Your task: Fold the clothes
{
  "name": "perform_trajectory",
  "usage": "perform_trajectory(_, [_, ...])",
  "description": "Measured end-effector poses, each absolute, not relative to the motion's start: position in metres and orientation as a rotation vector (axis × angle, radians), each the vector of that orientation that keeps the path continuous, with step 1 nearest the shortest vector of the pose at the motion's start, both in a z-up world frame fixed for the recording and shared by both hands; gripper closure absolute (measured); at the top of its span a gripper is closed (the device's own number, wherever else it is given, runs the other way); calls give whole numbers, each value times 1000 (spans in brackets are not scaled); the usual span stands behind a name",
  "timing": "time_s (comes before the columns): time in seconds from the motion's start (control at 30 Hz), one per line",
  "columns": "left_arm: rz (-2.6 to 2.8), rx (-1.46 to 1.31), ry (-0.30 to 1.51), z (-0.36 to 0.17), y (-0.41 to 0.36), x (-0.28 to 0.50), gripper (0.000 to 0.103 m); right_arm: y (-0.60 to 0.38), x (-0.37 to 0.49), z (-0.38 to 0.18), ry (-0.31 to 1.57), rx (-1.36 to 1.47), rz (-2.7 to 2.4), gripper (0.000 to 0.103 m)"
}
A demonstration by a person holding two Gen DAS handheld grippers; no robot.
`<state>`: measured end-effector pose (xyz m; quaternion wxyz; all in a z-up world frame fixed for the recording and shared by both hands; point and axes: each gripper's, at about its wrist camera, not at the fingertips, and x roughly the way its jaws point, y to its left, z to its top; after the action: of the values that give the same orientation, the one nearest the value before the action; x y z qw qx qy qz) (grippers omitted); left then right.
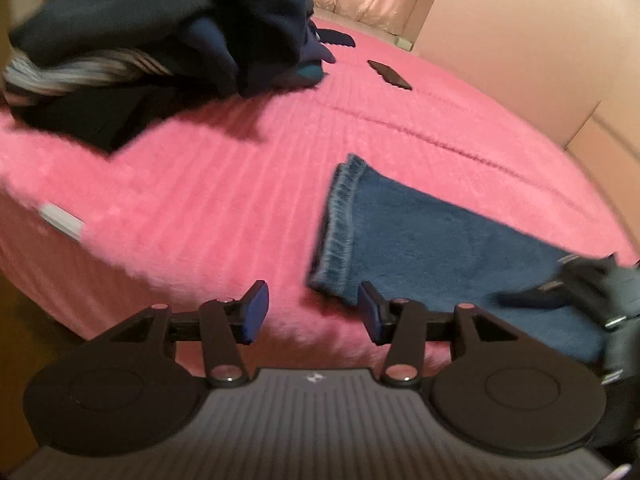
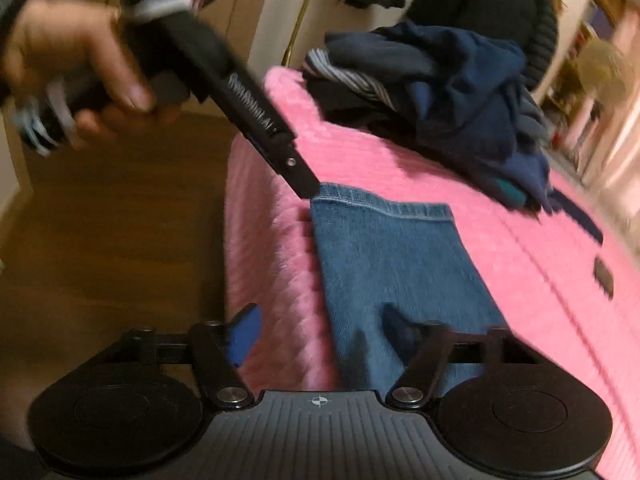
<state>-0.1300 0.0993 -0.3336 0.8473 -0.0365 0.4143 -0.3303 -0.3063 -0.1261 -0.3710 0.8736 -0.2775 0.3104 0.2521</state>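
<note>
A pair of blue jeans (image 1: 420, 240) lies flat on the pink bedspread (image 1: 200, 200), its hemmed leg end toward the bed's near edge. My left gripper (image 1: 314, 312) is open, its right finger at the hem's near corner, nothing between the pads. My right gripper (image 2: 320, 332) is open just over the jeans (image 2: 392, 256) near the bed's edge, nothing held. In the right wrist view the left gripper (image 2: 306, 188), held in a hand, reaches the hem corner. The right gripper also shows in the left wrist view (image 1: 532, 298), over the denim.
A pile of dark clothes (image 1: 160, 32) with a striped garment sits at the far side of the bed, also in the right wrist view (image 2: 440, 80). Two dark flat objects (image 1: 390, 74) lie on the bedspread. Wooden floor (image 2: 112, 220) lies beside the bed.
</note>
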Motion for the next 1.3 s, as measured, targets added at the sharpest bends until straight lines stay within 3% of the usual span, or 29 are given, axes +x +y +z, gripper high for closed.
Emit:
perform_trajectory(0.03, [-693, -94, 877, -335, 99, -129, 60, -127, -297, -376, 658, -597, 499, 71])
perform_trajectory(0.27, [-705, -265, 878, -340, 108, -132, 60, -205, -254, -354, 687, -42, 359, 75])
perform_trajectory(0.37, [-719, -355, 903, -347, 105, -131, 60, -215, -248, -357, 692, 9, 339, 75])
perform_trajectory(0.6, [-648, -384, 945, -357, 97, -132, 60, -179, -257, -366, 666, -206, 433, 75])
perform_trajectory(0.93, [-671, -707, 949, -374, 126, -146, 55, -153, -290, -387, 609, -553, 446, 74])
perform_trajectory(0.97, [-667, -722, 947, -376, 126, -148, 55, -154, -292, -389, 606, -573, 438, 73])
perform_trajectory(1.0, [-664, -737, 945, -378, 127, -150, 54, -155, -295, -390, 603, -580, 430, 58])
perform_trajectory(1.03, [-656, -746, 946, -380, 126, -150, 54, -159, -298, -388, 598, -561, 420, 36])
perform_trajectory(1.07, [-646, -752, 948, -382, 125, -149, 55, -164, -299, -386, 592, -533, 410, 29])
perform_trajectory(1.3, [-617, -843, 951, -394, 112, -140, 57, -202, -321, -369, 575, -417, 327, 27])
